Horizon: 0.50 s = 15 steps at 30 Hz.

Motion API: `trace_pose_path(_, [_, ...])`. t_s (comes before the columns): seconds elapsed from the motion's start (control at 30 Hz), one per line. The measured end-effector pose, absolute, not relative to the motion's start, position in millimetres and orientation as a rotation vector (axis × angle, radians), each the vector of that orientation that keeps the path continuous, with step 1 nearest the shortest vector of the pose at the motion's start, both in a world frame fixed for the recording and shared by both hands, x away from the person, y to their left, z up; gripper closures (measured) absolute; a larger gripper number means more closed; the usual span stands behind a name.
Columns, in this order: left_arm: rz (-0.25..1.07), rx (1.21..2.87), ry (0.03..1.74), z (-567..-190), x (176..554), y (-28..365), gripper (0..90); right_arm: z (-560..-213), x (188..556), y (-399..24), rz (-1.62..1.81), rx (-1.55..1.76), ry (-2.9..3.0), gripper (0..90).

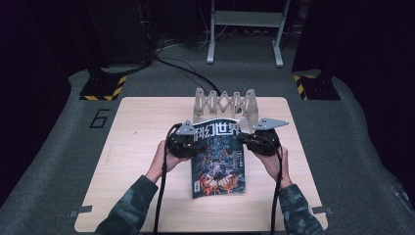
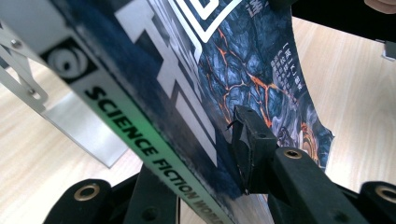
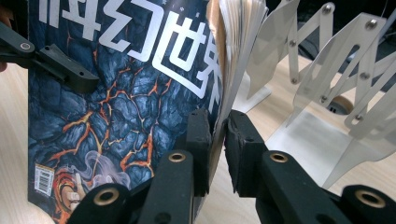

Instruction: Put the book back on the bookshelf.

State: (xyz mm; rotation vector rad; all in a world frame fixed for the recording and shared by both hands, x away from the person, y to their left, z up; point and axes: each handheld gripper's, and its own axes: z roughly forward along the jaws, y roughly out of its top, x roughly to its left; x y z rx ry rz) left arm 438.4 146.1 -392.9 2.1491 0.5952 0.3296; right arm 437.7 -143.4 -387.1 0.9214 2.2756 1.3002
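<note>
Blue magazine (image 1: 219, 159) is up off the wooden table (image 1: 137, 147), held just in front of the grey rack (image 1: 225, 105) — not in a slot yet, so I think that part is left. My left claw (image 1: 188, 139) pinches its spine edge, my right claw (image 1: 249, 137) pinches the page edge — both hands level, one each side

Two forearms in camouflage sleeves reaching in from the bottom edge, each hand wrapped around a black gripper, left gripper (image 1: 182, 142) and right gripper (image 1: 259, 139) facing inward toward each other, both pairs of jaws closed tight, cables trailing back along the arms
</note>
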Motion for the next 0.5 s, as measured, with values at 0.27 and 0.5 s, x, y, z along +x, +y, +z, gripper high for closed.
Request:
trace_pose_path(0.27, [0.43,2.155,0.541,-384,435,143,72.3,-379,434,-143,1.308,0.881,2.234,80.3])
trace_pose_path(0.5, [0.527,2.156,0.506,-378,431,142,73.1,-372,432,-144,1.32,0.843,2.217,81.1])
